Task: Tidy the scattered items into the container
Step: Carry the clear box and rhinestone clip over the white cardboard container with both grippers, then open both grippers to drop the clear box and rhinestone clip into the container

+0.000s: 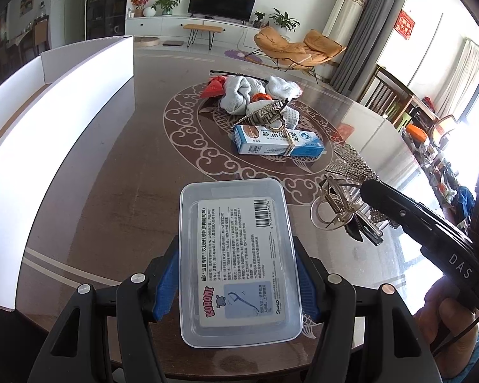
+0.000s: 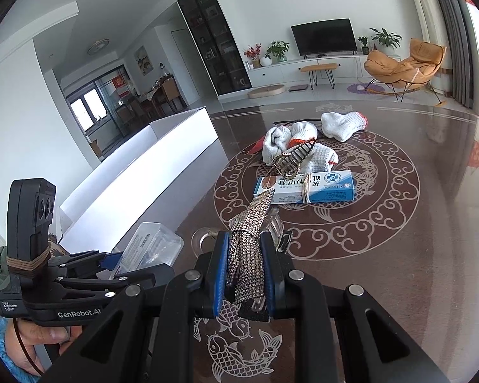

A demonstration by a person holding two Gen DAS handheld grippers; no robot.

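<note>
Blue pads of the right gripper (image 2: 244, 274) are pressing together on a rhinestone bow clip (image 2: 250, 223), pinching the hanging tails of the bow. The clear plastic claw (image 1: 330, 206) under the bow is sticking out past the fingers, free in the air above the table (image 2: 415, 255). The clip is looking light but awkward: the tails are soft and can slide, the stones are slippery, and the clear claw is stiff and probably brittle. I think a hold nearer the claw's spring would be safer than on the loose tails.

The left gripper (image 1: 239, 274) is holding a clear plastic box (image 1: 239, 255) by its two long sides, with its jaws about half spread. This box is stiff, smooth and light, so it may slip if tilted.

Further out, the blue carton (image 1: 277, 142), a gold claw clip (image 1: 269, 116) leaning on it, and white gloves (image 1: 239, 95) are lying together in the middle of the table. The white container (image 1: 64, 111) is standing to the left, well apart from them.
</note>
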